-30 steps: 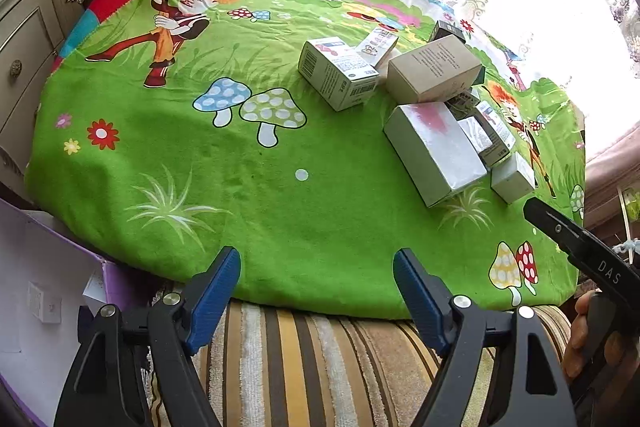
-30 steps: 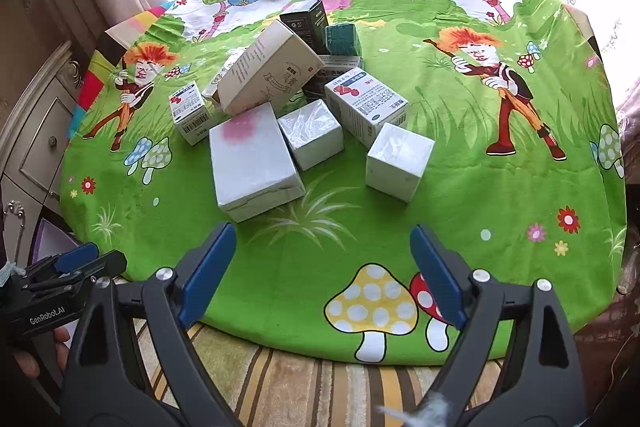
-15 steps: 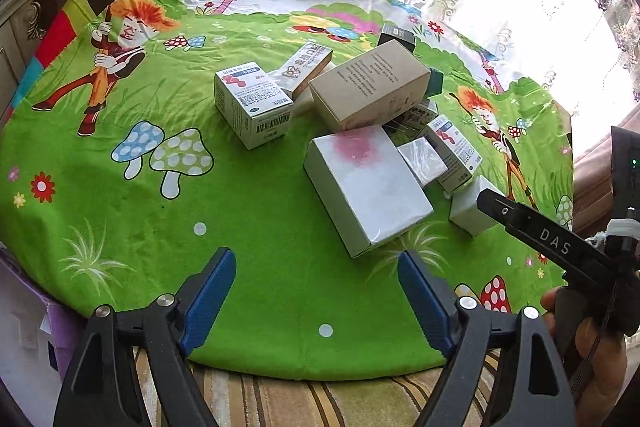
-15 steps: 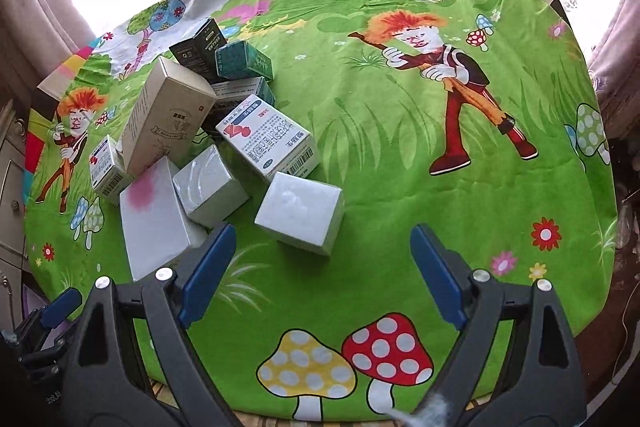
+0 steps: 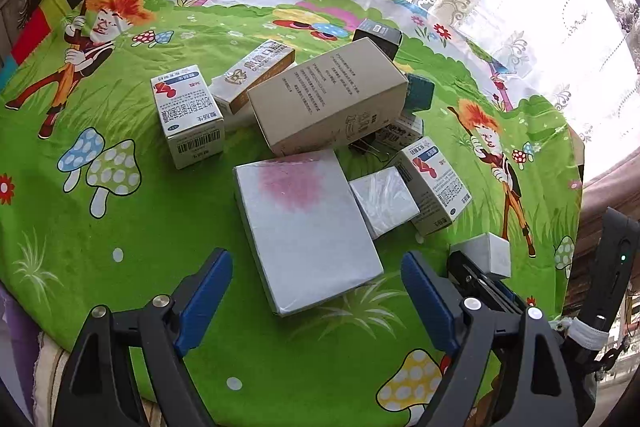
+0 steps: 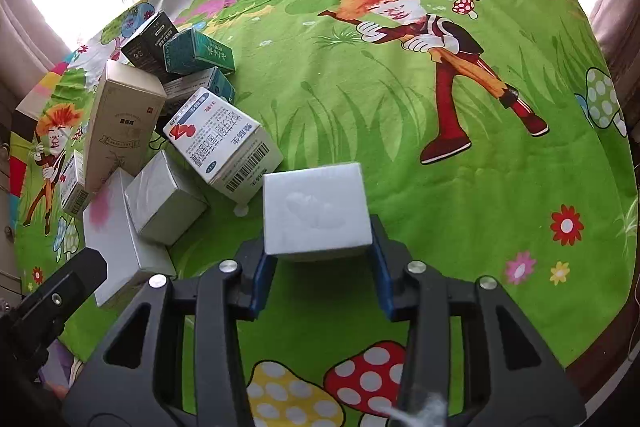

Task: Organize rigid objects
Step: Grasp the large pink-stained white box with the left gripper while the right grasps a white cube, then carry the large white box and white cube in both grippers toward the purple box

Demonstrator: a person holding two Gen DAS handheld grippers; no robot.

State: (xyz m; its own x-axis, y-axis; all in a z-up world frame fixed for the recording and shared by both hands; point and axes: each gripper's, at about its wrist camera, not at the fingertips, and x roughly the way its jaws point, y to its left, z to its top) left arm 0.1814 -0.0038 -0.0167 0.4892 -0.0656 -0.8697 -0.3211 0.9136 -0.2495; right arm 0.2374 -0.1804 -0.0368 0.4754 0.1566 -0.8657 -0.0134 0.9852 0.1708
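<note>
Several boxes lie in a loose pile on a green cartoon tablecloth (image 5: 120,219). My right gripper (image 6: 318,267) is shut on a small white cube box (image 6: 316,209), one blue pad on each side; that box also shows in the left wrist view (image 5: 486,253). My left gripper (image 5: 316,291) is open and empty, its blue pads on either side of the near end of a large flat white box with a pink stain (image 5: 304,227). A tan carton (image 5: 328,95) leans on the pile behind it.
Red-and-white medicine boxes (image 5: 188,115) (image 6: 224,143), a small wrapped white box (image 5: 384,201), and dark green and teal boxes (image 6: 180,47) crowd the pile. The cloth's right half (image 6: 460,147) holds only printed figures. A window with lace curtains stands behind.
My right gripper moved forward and closed on the small white cube box. My left gripper moved in toward the large flat white box and stayed open.
</note>
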